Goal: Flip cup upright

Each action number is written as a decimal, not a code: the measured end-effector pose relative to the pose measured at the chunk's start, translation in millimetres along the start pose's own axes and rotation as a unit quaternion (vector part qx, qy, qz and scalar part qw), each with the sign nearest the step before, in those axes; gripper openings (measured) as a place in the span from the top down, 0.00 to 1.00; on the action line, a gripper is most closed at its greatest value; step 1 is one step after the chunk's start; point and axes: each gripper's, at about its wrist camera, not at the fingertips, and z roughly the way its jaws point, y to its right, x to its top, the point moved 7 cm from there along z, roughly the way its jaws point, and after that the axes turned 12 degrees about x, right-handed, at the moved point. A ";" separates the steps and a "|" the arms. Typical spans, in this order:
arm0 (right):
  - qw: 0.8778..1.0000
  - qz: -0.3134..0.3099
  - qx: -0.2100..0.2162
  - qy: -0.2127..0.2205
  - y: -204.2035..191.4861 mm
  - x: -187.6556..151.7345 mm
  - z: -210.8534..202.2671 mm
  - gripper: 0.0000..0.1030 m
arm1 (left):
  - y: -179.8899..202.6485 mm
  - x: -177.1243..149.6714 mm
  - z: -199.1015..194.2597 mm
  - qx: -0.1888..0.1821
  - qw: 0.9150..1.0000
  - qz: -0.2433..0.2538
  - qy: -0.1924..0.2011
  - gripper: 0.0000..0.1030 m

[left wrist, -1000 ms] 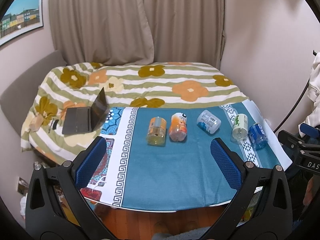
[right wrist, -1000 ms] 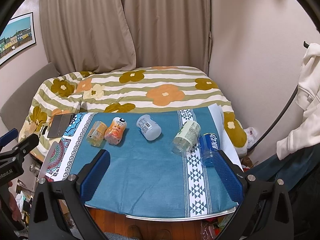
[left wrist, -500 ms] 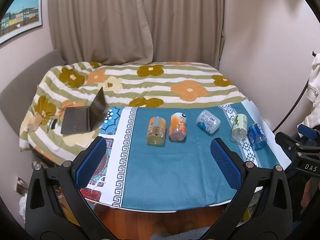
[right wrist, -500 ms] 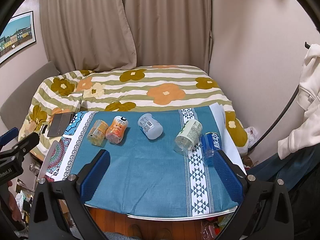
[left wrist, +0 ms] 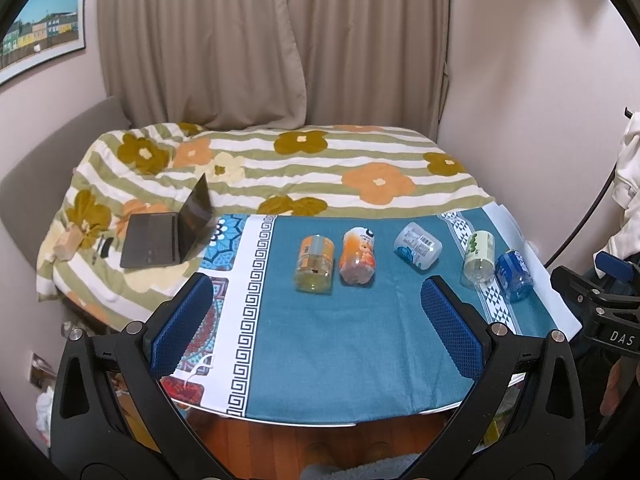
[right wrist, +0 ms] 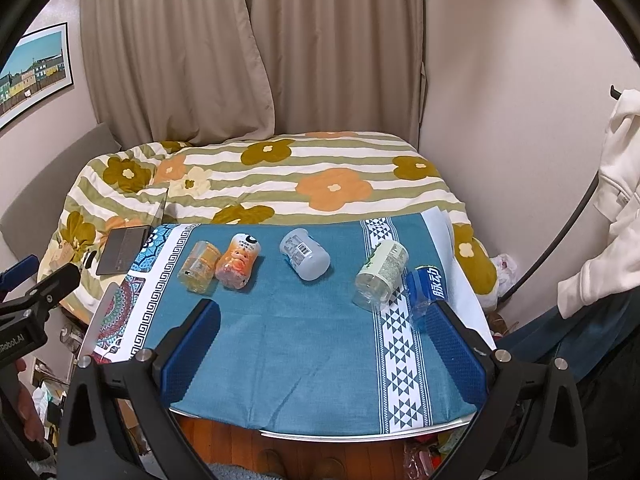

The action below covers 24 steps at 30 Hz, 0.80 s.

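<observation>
Several plastic cups lie on their sides in a row on the teal cloth: a yellow cup [left wrist: 314,264] [right wrist: 200,266], an orange cup [left wrist: 358,261] [right wrist: 238,266], a clear cup with a white label [left wrist: 417,245] [right wrist: 305,254], a green-and-white cup [left wrist: 479,254] [right wrist: 381,276] and a blue cup [left wrist: 513,274] [right wrist: 424,290]. My left gripper [left wrist: 318,322] is open and empty, above the table's near edge, short of the yellow and orange cups. My right gripper [right wrist: 324,344] is open and empty; its right finger overlaps the blue cup in the view.
The table [left wrist: 360,360] is covered by a teal cloth with white patterned bands. A bed with a flowered blanket [left wrist: 300,168] lies behind it, with an open laptop [left wrist: 168,230] on it. A white garment [right wrist: 612,200] hangs at the right.
Both grippers have drifted slightly; the view shifts a little. The cups have not moved and both grippers stay open.
</observation>
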 end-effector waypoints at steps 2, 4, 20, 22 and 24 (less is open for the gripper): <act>1.000 0.000 -0.001 0.001 -3.9 0.9 -0.7 0.01 | -0.1 0.3 0.0 0.001 1.000 0.000 0.000 0.00; 1.000 0.000 -0.002 0.002 -5.2 0.9 -0.6 0.01 | -2.5 2.3 1.5 0.002 1.000 0.002 0.000 0.00; 1.000 0.007 -0.005 0.004 -8.2 2.8 0.8 0.01 | -19.6 11.3 14.1 -0.007 1.000 0.009 -0.002 0.00; 1.000 0.010 -0.008 0.002 -11.5 4.2 2.6 0.01 | -22.7 11.3 19.8 -0.014 1.000 0.013 -0.011 0.00; 1.000 0.013 -0.017 -0.001 -13.4 3.8 4.8 0.01 | -25.0 13.8 27.2 -0.021 1.000 0.015 -0.017 0.00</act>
